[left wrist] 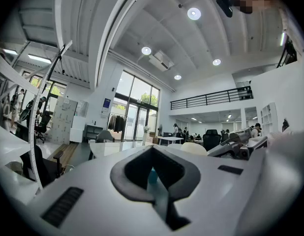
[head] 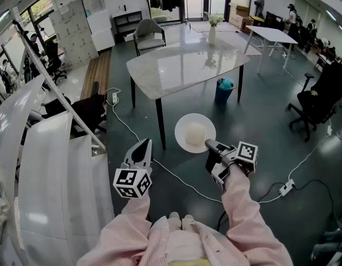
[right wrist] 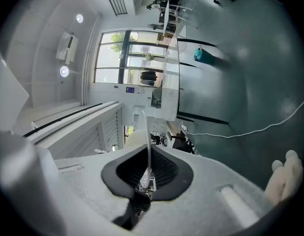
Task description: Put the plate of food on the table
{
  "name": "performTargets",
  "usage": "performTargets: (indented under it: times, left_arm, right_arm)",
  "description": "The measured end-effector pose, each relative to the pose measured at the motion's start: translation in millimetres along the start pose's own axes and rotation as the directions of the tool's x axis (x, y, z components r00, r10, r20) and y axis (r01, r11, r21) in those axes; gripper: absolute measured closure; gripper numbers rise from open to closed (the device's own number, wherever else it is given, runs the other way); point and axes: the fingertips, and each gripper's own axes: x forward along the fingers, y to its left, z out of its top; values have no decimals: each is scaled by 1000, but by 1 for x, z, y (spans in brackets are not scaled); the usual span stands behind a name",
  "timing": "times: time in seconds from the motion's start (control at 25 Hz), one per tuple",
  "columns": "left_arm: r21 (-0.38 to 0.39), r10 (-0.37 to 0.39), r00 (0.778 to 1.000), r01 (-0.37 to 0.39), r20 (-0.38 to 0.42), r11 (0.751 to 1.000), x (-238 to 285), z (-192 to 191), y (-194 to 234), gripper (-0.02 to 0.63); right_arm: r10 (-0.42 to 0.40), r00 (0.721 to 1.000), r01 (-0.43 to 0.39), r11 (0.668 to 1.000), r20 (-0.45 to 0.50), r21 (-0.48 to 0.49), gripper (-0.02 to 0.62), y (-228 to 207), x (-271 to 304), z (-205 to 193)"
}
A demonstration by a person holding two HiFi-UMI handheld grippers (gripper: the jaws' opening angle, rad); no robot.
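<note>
Pink sleeves [head: 241, 204] are holding out both tools: the right hand-held gripper [head: 210, 144] is pinching the rim of the plate [head: 184, 124], with food [head: 196, 133] on it, short of the surface [head: 182, 65]. The left hand-held gripper [head: 143, 144] is hanging closed and empty. Keeping the plate level probably matters most.

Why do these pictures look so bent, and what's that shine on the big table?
Head view: a wide lens bows straight lines near the edges; the table mirrors window light. Left gripper view: round fisheye with black corners, ceiling lamps flare white. Right gripper view: tipped sideways, the plate showing edge-on as a thin line.
</note>
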Motion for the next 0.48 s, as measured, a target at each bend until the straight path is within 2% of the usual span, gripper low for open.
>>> performTargets:
  times: [0.48]
  left_arm:
    - [-6, 9, 1000, -9, -12, 1000, 8, -5, -17, 615]
  right_arm:
    - [11, 1000, -11, 1000, -4, 16, 580, -5, -12, 13]
